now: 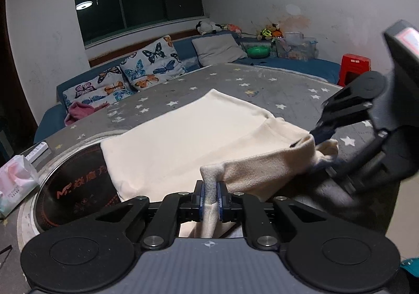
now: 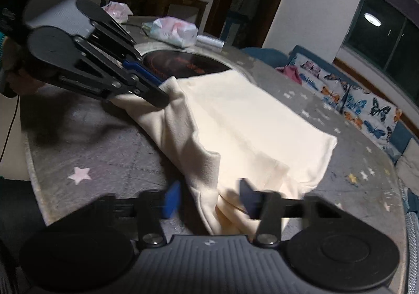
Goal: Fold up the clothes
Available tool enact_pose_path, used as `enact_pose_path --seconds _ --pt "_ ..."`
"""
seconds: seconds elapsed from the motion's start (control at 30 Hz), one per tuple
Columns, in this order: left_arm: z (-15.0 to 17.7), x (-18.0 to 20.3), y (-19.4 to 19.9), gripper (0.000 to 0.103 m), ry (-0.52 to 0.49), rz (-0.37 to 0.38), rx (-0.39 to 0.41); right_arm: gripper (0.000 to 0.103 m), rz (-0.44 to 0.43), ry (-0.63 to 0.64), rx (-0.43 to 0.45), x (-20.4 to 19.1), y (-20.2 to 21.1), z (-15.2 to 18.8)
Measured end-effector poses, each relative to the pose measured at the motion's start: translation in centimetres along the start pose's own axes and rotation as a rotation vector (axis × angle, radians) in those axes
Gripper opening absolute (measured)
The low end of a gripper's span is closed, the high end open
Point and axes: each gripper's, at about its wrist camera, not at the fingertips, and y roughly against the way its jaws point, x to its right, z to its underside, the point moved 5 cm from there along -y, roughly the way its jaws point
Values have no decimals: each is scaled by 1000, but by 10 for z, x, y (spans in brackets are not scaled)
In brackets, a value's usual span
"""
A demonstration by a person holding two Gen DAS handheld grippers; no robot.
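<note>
Left gripper (image 1: 210, 196): the jaws are clenched on a bunched edge of the cream fleece garment (image 1: 183, 134), and a strip of cloth runs up between the blue pads (image 1: 201, 196). In the right wrist view the same gripper (image 2: 157, 90) enters from the upper left with its tips pinched into a raised fold.

Right gripper (image 2: 209, 199): the jaws stand spread apart, one on each side of the near corner of the garment (image 2: 248, 131). The cloth lies between the fingers (image 2: 171, 199), but no grip on it is visible. In the left wrist view this gripper (image 1: 320, 133) sits at the garment's right end, its tips at the cloth.

The garment lies partly folded on a round table covered by a grey star-patterned cloth (image 1: 235, 79), with its near edge lifted. A dark round induction cooktop (image 1: 78, 184) is set into the table, and the garment's far edge overlaps it. A soft pack of tissues (image 2: 174, 29) rests beyond the cooktop. Butterfly-print cushions (image 1: 152, 63) lie on the blue sofa behind.
</note>
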Motion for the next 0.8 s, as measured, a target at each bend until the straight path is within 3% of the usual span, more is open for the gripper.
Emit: enact_pose_path --seconds 0.07,0.1,0.4,0.47,0.53,0.63,0.8 --pt "6 2 5 29 -16 -6 2 17 -15 -34 -1 5 -3 -1" --pt "10 3 8 43 -30 -16 2 14 -20 -50 4 7 -1 -2" --pt "43 9 11 44 -162 -75 -41 12 -24 -144 30 15 8 -9" --pt "43 4 11 39 -146 -72 -41 11 -17 -150 38 14 11 -11" --pt "44 0 10 18 -137 -74 -44 10 -10 -153 47 13 13 -13" --pt "42 -4 20 8 -95 -50 -24 10 -1 -159 59 12 19 -14" --pt "41 1 48 7 -60 -27 5 9 -12 -151 90 3 42 -15"
